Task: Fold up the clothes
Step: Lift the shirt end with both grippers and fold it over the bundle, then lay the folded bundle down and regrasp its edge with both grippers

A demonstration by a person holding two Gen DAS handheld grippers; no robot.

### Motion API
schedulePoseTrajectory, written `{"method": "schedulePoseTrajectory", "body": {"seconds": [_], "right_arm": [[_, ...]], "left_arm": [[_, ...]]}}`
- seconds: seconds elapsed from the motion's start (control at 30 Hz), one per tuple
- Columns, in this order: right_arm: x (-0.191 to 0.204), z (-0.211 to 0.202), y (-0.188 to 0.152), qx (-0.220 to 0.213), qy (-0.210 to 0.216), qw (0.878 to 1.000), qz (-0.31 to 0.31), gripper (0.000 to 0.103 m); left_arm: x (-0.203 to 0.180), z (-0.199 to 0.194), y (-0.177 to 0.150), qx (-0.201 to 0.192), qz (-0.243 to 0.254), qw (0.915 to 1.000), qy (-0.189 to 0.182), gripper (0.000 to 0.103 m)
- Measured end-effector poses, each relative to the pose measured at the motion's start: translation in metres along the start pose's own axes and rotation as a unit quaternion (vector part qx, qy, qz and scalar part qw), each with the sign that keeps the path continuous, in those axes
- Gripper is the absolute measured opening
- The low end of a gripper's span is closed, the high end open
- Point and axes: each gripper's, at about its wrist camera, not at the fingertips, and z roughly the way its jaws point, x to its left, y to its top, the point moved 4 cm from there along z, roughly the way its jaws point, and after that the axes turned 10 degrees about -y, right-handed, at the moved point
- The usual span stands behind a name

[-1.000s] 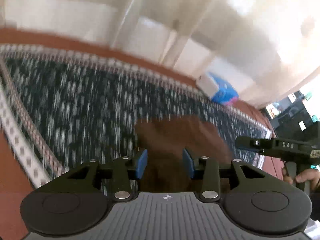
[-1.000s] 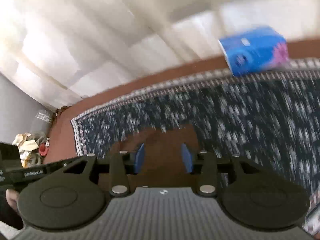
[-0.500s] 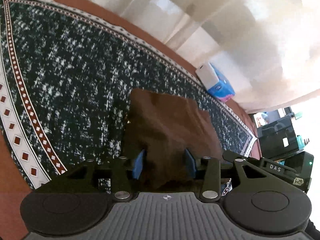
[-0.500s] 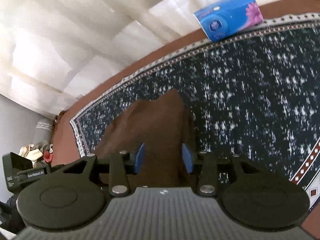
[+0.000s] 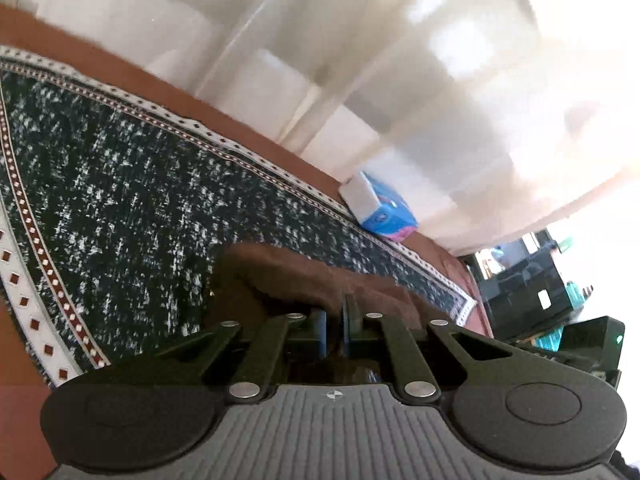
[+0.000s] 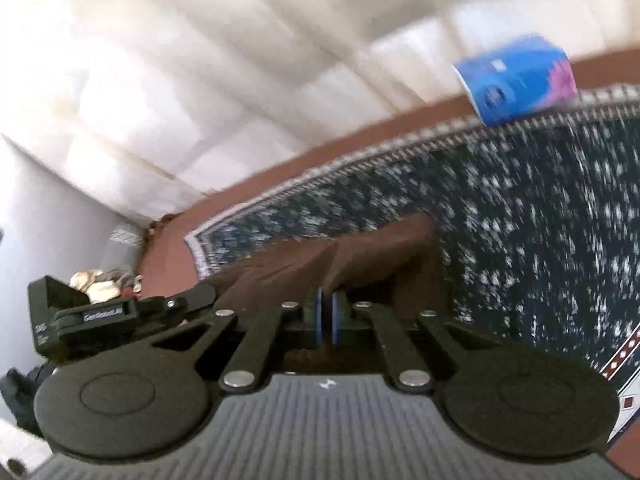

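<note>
Now both grippers, L point(image 5: 335, 322) & R point(image 6: 327, 316), pinched the brown cloth's point(image 6: 360, 256) near edge; next, carry it fwd evenly.

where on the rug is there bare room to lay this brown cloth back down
Free: the dark speckled rug between the brown cloth and the patterned border, left of the left gripper; also the stretch right of the right gripper, below the blue tissue box. Crowded: the middle, where both grippers pinch the cloth close together.

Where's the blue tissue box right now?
The blue tissue box sits at the patterned rug's far edge beside the white curtain, beyond the brown garment.
</note>
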Motion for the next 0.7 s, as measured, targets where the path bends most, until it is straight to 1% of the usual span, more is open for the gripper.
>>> {"method": "schedulePoseTrajectory", "body": {"seconds": [0.1,0.17,0.23,0.37,0.5,0.6,0.7], "right_arm": [[0.012,-0.019,-0.007,0.0,0.009,1.0,-0.021,0.005],[0.012,-0.022,-0.022,0.011,0.005,1.0,-0.024,0.005],[0.006,-0.016,-0.04,0.03,-0.004,0.999,-0.016,0.005],[-0.009,0.007,-0.072,0.068,-0.033,0.997,-0.006,0.005],[-0.026,0.028,-0.091,0.089,-0.047,0.995,0.006,0.005],[-0.036,0.041,-0.095,0.093,-0.043,0.994,0.024,0.005],[-0.038,0.044,-0.092,0.087,-0.035,0.995,0.031,0.005]], "left_arm": [[-0.002,-0.006,-0.016,0.019,0.007,0.9998,0.007,0.002],[0.004,-0.005,-0.032,0.036,0.002,0.9992,0.016,0.002],[0.011,-0.003,-0.049,0.051,-0.001,0.9983,0.028,0.002],[0.03,0.007,-0.076,0.076,0.011,0.9953,0.059,0.002],[0.047,0.022,-0.087,0.089,0.018,0.9932,0.074,0.002],[0.053,0.03,-0.092,0.091,0.028,0.9928,0.073,0.002],[0.056,0.028,-0.093,0.085,0.019,0.9939,0.067,0.008]]}}
